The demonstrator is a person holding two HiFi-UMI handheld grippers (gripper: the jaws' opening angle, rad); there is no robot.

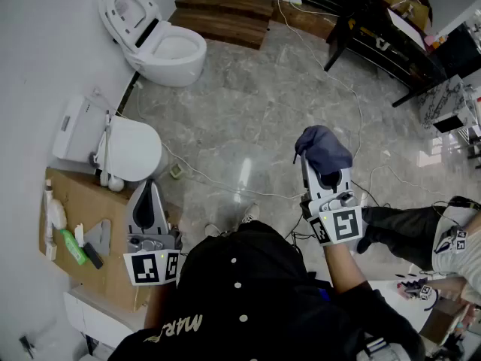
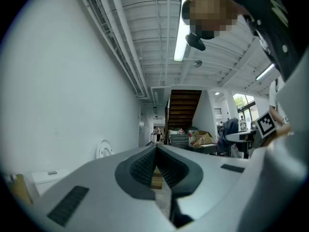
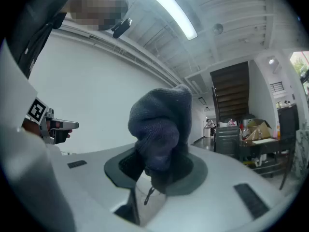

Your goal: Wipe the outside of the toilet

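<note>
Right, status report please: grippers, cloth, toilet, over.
Left gripper shut, empty. Right gripper shut on dark blue cloth, held up. Open-lid toilet far off, not touched. White cable across the floor between.

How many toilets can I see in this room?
2. The open-lid toilet stands farther off by the white wall; the closed-lid toilet stands nearer, beside the cardboard box. Others may be hidden.

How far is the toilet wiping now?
Done: the dark cloth is clamped in the right tongs. In hand: it is held over the floor, apart from the open toilet and the closed toilet. The left tongs are shut and empty. Left: all the wiping; the cloth touches neither yet.
</note>
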